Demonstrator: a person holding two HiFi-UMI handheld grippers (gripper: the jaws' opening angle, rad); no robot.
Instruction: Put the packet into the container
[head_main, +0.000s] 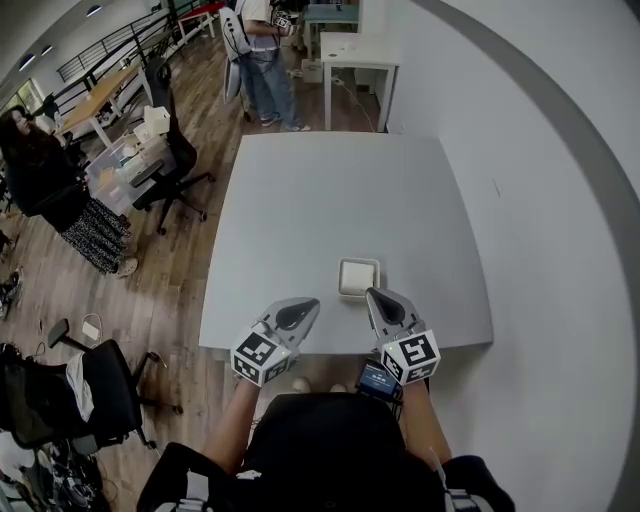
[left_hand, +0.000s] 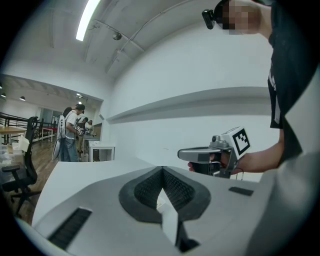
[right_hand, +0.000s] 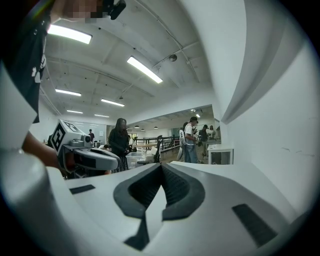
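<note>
The left gripper (head_main: 311, 304) and the right gripper (head_main: 372, 296) both have jaws together on nothing; the container (head_main: 358, 277) sits on the bench (head_main: 330, 190) at eleven o'clock of the right one; no loose packet shows, so look inside the container before reaching anywhere.

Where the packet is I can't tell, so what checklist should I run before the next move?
1. Left gripper free: ok, jaws shut with nothing between them.
2. Right gripper free: ok, jaws shut and empty.
3. Packet located: cannot tell, none shows on the table or in either gripper.
4. Container in place: ok, it sits on the table by the near edge, just ahead of both grippers.
5. Container contents: cannot tell, its inside is too small to read.
</note>
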